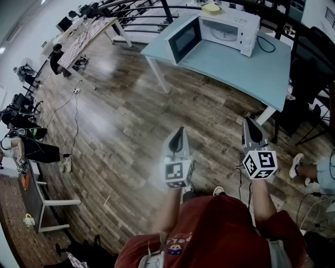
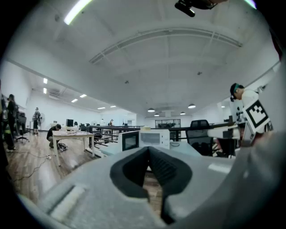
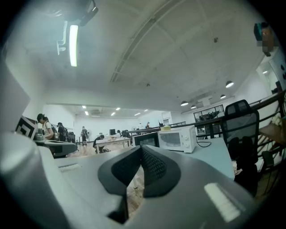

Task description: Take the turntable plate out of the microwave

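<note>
Ahead of your chest, left claw (image 1: 179, 132) and right claw (image 1: 250, 123) point level, jaws together, empty. Turntable plate (image 1: 225, 34) sits inside the open microwave (image 1: 248, 25) on the bench (image 1: 246, 68), well ahead; your right claw's nearer.

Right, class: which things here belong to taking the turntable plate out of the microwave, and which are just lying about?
Job: microwave, open door, turntable plate inside, blue table, left gripper and right gripper, both shut.
Lying about: yellow item on the microwave, far wooden table, person crouching beside it, black chair.
</note>
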`<state>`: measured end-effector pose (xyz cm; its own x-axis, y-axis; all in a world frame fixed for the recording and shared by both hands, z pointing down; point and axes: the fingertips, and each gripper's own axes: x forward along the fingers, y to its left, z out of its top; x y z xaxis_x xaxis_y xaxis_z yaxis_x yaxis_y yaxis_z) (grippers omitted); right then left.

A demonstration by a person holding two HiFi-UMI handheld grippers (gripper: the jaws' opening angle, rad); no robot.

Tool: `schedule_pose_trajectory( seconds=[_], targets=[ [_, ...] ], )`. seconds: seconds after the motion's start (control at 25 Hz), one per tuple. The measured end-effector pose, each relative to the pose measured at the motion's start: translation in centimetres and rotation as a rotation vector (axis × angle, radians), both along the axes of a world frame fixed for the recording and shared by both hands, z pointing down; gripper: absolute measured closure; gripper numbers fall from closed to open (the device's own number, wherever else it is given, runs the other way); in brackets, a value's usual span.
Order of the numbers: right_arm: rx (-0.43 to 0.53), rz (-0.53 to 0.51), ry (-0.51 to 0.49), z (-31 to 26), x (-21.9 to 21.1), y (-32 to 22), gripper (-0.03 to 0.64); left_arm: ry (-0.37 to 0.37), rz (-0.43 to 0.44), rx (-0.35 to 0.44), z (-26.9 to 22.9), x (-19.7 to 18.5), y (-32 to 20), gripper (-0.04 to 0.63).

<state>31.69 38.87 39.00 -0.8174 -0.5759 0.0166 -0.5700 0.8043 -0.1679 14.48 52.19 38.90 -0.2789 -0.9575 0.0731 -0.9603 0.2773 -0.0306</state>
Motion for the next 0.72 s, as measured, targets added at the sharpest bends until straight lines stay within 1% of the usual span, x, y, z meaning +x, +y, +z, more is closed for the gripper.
schedule_pose_trajectory(
  seconds=[0.24,0.52,0.6,0.72],
  targets=[
    [0.002,0.013,0.005,0.2,2.8,-0.9,0.617,0.006,-0.015,-0.027,0.9,2.1,-0.5,0.597],
    [-0.024,0.037,-0.01,1.4,6.8,-2.2,0.617,0.013,-0.015,-0.048,2.0,6.1,-1.7,0.597],
    [-0.041,0.031,-0.02,1.8,7.9,-2.3,0.617,0.02,-0.008,-0.049,2.0,7.4,-1.9,0.596],
    [-0.064,0.034,-0.028,2.6,9.2,-2.1,0.617,0.001,0.017,-0.064,2.2,8.9,-1.8,0.597]
  ],
)
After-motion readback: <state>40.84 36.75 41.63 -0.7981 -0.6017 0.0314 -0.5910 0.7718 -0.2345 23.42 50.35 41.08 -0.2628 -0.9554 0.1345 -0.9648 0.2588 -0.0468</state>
